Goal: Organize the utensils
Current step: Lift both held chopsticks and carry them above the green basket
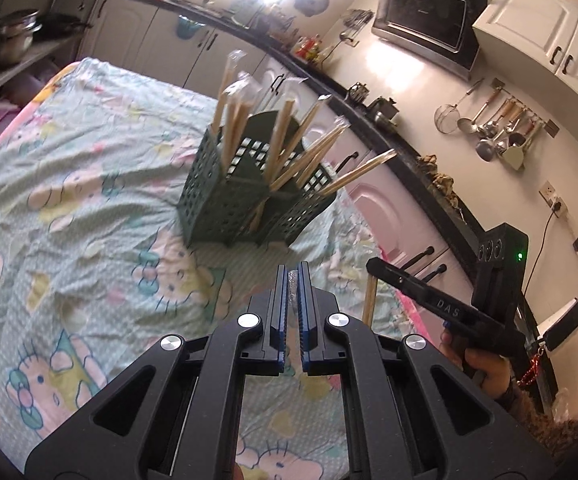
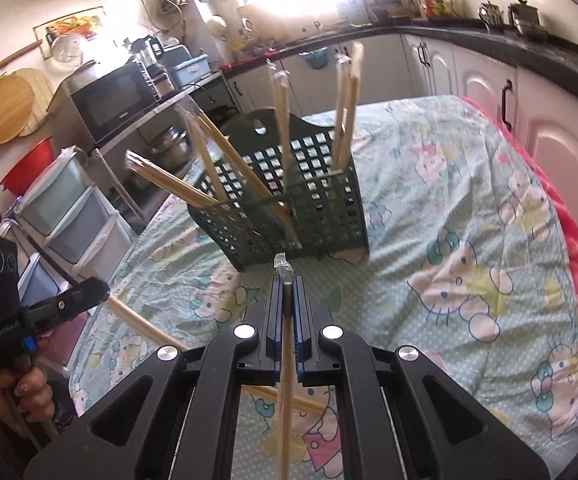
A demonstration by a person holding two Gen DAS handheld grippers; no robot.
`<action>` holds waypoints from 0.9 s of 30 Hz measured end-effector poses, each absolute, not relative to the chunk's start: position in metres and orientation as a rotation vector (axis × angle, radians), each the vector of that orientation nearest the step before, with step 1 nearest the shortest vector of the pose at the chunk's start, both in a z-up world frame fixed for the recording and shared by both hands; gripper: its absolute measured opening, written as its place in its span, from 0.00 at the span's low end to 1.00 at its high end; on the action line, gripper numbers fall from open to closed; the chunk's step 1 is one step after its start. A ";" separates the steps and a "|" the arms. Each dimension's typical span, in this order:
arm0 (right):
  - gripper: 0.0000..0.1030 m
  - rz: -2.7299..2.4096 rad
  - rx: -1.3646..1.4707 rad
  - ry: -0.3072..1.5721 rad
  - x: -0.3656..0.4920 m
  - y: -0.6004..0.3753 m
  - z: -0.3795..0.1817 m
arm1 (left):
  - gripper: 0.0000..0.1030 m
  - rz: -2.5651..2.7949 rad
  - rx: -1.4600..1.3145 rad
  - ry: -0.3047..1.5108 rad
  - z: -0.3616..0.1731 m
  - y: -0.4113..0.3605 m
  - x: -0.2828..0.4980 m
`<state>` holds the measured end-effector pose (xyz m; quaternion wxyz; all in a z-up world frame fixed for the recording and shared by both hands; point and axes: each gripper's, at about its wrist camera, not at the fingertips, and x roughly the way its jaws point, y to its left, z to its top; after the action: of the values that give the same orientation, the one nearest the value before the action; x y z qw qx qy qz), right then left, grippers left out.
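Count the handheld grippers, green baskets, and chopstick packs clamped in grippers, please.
Black grippers: 2, left gripper and right gripper
Green perforated plastic basket: 1
Wrapped wooden chopstick packs, gripper-held: 2, left pack, right pack
Total: 5

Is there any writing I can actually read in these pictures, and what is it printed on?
"DAS": white letters along the arm of the right gripper, seen from the left wrist.
Pale lettering on the left gripper, seen from the right wrist: too blurred to read.
Brand mark on the microwave door: too small to read.
Labels along the top of the oven: too small to read.
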<state>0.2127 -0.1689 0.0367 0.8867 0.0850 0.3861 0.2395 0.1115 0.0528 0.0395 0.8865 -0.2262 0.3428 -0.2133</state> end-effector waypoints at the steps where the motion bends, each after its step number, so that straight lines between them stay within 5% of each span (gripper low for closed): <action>1: 0.05 0.501 0.172 0.796 0.212 -0.169 0.039 | 0.02 -0.447 -0.466 0.707 0.042 0.051 0.113; 27: 0.05 0.519 0.093 0.564 0.211 -0.165 0.118 | 0.01 -0.515 -0.361 0.551 0.123 0.024 0.138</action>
<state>0.2107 -0.1655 0.1176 0.9264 0.0455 0.2748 0.2532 0.1383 0.0235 0.1226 0.9139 -0.1753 0.2677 -0.2499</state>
